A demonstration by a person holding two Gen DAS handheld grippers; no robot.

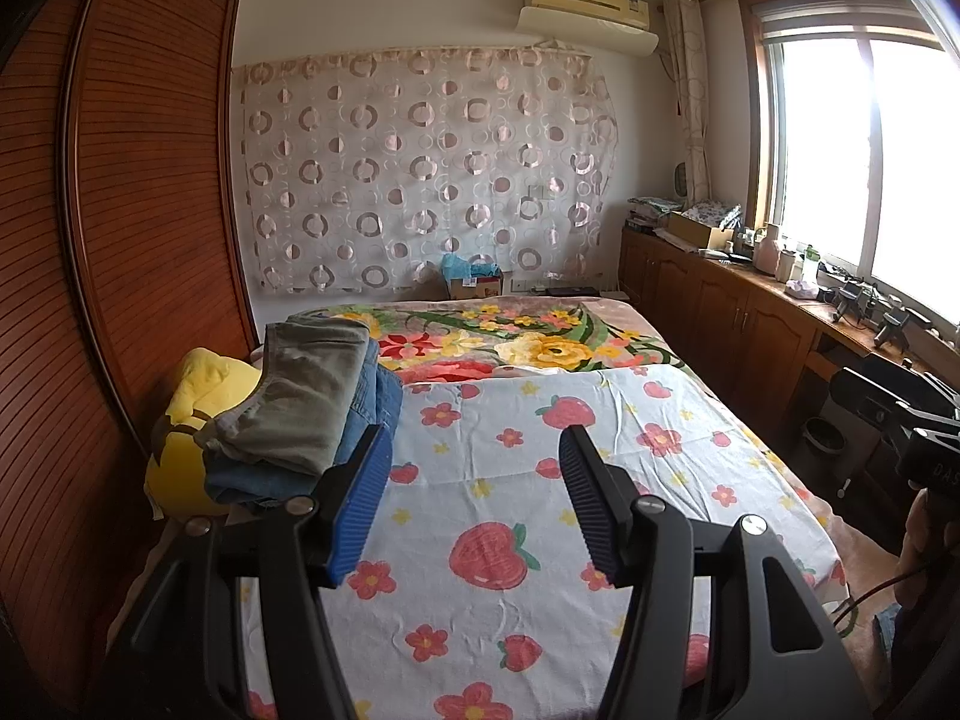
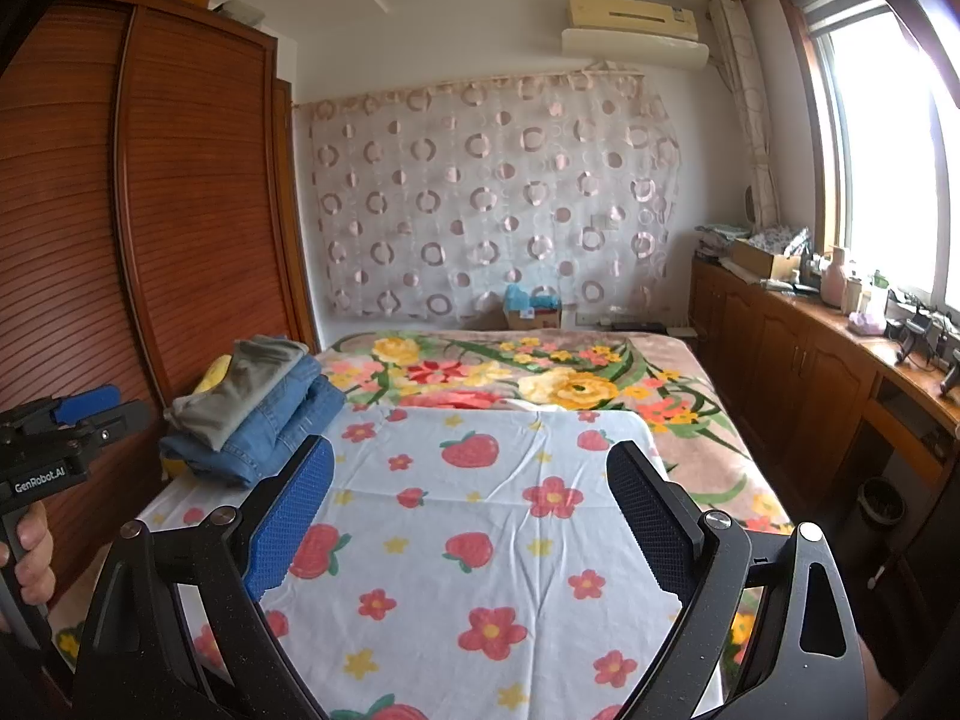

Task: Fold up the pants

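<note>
A stack of folded pants, an olive-grey cotton pair [image 1: 300,396] lying on top of blue denim pairs [image 2: 282,420], is seen ahead and to the left of both grippers, at the left edge of the bed. The pile is partly propped on a yellow plush cushion [image 1: 192,414] at its far left side, so it sits tilted rather than flat. No unfolded pair is visible on the white sheet printed with strawberries and flowers [image 1: 510,516], which is spread directly beneath and ahead of both grippers.

The left gripper [image 1: 474,504] is held above the sheet with its jaws parted and nothing between them; its blue-padded finger appears just in front of the pile in its own view, though contact cannot be judged. The right gripper [image 2: 468,522] is likewise spread wide and empty, with the pile well to its left. The left tool and the hand [image 2: 27,558] holding it are seen at the left edge of the right view.

Beyond the sheet lies a floral blanket [image 2: 540,384], with a brown slatted wardrobe [image 1: 120,210] to the left.

If a pair were drawn from the pile, the leaning stack could probably be dragged apart or tipped off the cushion, since only one layer can be pinched. The loose sheet could also be snagged and bunched by low jaws.
</note>
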